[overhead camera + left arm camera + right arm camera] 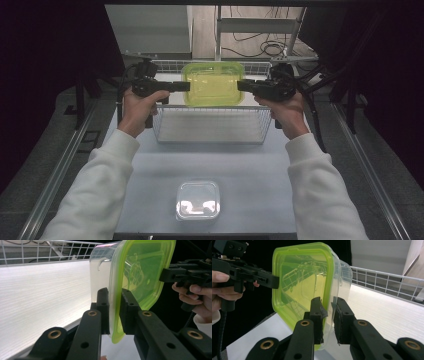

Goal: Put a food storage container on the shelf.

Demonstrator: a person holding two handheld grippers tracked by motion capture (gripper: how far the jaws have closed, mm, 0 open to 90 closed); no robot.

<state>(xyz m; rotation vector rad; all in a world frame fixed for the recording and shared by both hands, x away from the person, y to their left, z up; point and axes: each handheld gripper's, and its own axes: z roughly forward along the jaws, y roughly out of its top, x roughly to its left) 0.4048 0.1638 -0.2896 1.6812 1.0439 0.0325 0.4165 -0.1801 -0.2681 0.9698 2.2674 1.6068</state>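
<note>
**Two grippers carrying lidded box above wire basket**

A clear box with a green lid [212, 82] is hanging in the air over the far side of a wire basket [210, 131], clamped from both sides. The left gripper [187, 86] is pinching the lid's rim at one edge, its jaws closed on it; the right gripper [240, 85] is gripping the opposite edge the same way, jaws tight on rim and wall. In the gripper views the box is standing on edge between the two, lid facing the person. To do this well, both hands should be travelling together and level, since any pull apart or twist would likely peel the lid or let the thin rim slip. A second clear box [198, 200] is sitting on the pale worktop [250, 165] near the person, well apart from the basket. Dark curtains are closing in both sides; cables are lying on the floor beyond.
</note>
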